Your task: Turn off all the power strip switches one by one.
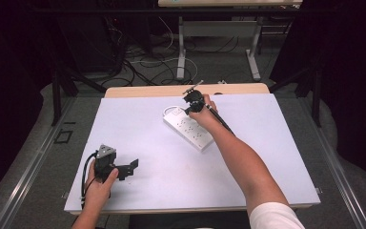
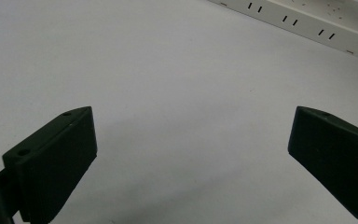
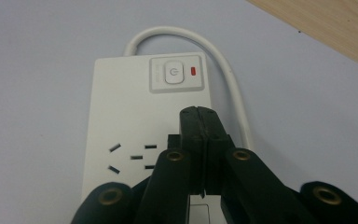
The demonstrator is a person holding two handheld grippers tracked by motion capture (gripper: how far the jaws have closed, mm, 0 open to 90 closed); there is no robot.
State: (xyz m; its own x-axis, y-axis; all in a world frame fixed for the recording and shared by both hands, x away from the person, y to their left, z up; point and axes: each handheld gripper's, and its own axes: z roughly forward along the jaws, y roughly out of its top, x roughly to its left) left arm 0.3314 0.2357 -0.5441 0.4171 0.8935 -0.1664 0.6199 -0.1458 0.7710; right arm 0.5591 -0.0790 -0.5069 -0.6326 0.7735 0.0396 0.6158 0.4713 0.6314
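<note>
my right gripper covering part of the power strip, its near end running off the picture's bottom edge, its cord disappearing behind my fingers

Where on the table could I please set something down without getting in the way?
The table is bare near its right edge beside the forearm, in the middle between the left gripper and the power strip, and at the far left corner. It is crowded where the right gripper hangs above the strip.

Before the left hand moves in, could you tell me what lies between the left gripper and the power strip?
Nothing: the high view shows bare white table between the left gripper and the power strip.
</note>
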